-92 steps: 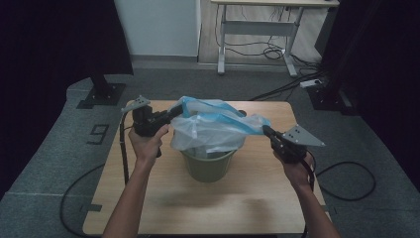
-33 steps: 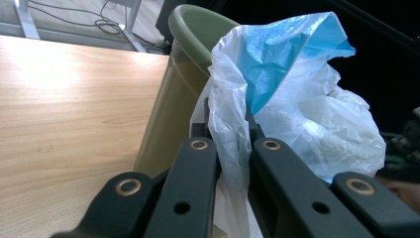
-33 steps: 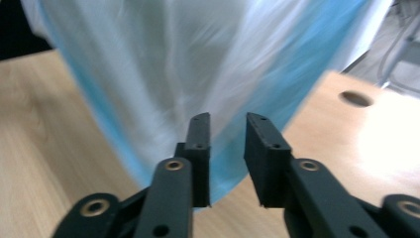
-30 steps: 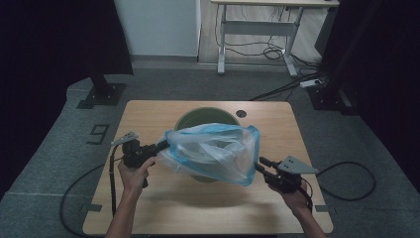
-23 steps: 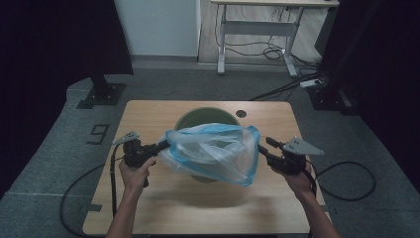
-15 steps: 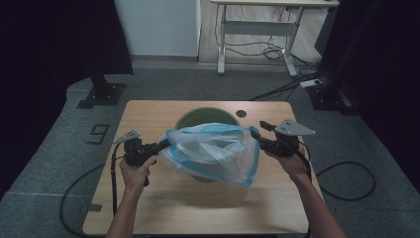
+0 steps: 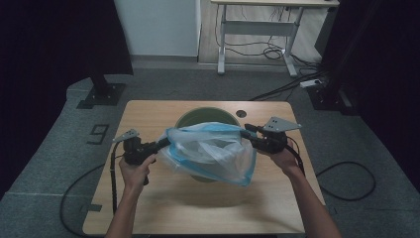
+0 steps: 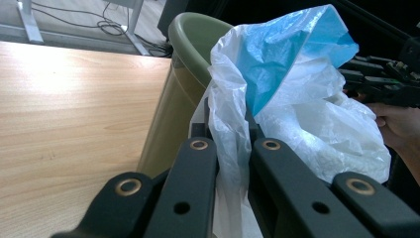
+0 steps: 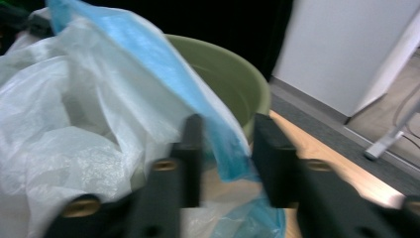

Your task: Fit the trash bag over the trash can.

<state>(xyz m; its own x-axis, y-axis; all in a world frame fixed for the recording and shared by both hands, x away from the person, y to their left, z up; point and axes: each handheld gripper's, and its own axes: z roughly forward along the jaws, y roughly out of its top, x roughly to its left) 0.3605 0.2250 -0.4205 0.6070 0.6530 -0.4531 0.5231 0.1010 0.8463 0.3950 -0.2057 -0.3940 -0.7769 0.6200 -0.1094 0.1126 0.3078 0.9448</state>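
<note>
Black grippers (image 7: 163,144), brass-ringed screws, trailing cables

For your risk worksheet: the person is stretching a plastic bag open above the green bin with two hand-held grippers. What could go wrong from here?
1. The right hand-held gripper has blue film between jaws that have just been closing, with a gap visible; the plastic bag might slip free.
2. The left hand-held gripper pinches thin film; hard stretching may tear it.
3. The bag hangs nearer than the green bin, so its mouth could miss the rim.

Plastic bag (image 7: 210,151) over the bin (image 7: 198,116) on the table (image 7: 148,198), left gripper (image 7: 161,145) and right gripper (image 7: 246,131) at its sides
</note>
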